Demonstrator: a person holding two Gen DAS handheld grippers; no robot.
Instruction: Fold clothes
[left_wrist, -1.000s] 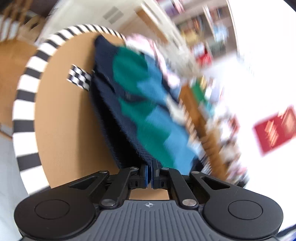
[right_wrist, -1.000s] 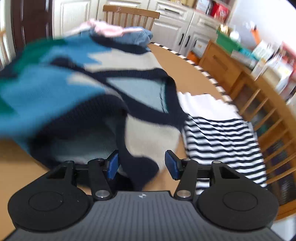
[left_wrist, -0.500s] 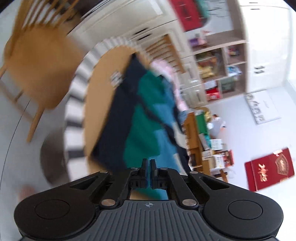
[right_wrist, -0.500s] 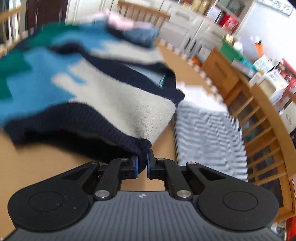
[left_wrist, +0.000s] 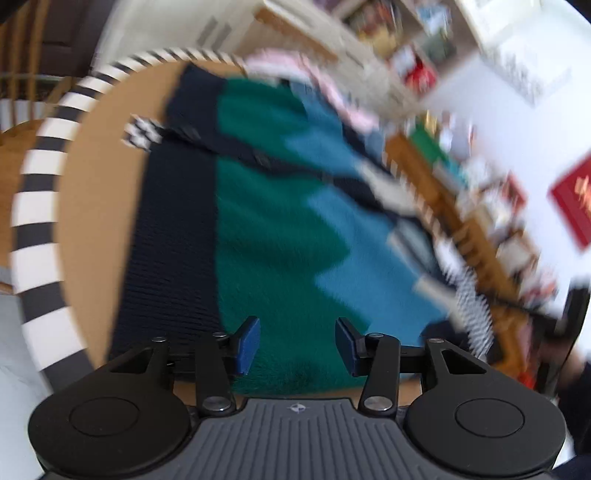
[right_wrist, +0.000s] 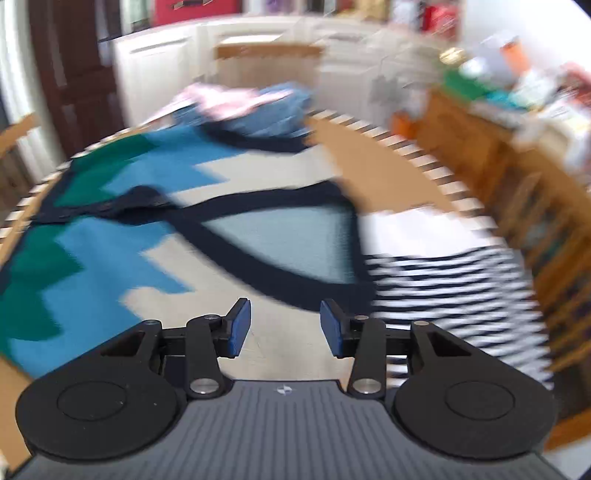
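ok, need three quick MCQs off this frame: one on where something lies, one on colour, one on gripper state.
1. Where does the black-and-white striped shirt lie relative to the navy, green, blue and cream knitted sweater, in the right wrist view?
A. To its right
B. To its left
C. Beneath it

2. What colour is the sweater's trim band?
A. Red
B. Navy
C. Yellow

3. What state are the left gripper and right gripper in?
A. Both shut on cloth
B. Only the left open
C. Both open

Answers:
1 A: the stripes sit at the sweater's right edge on the round wooden table.
2 B: the dark band is navy.
3 C: both pairs of blue pads stand apart, nothing clamped between them.
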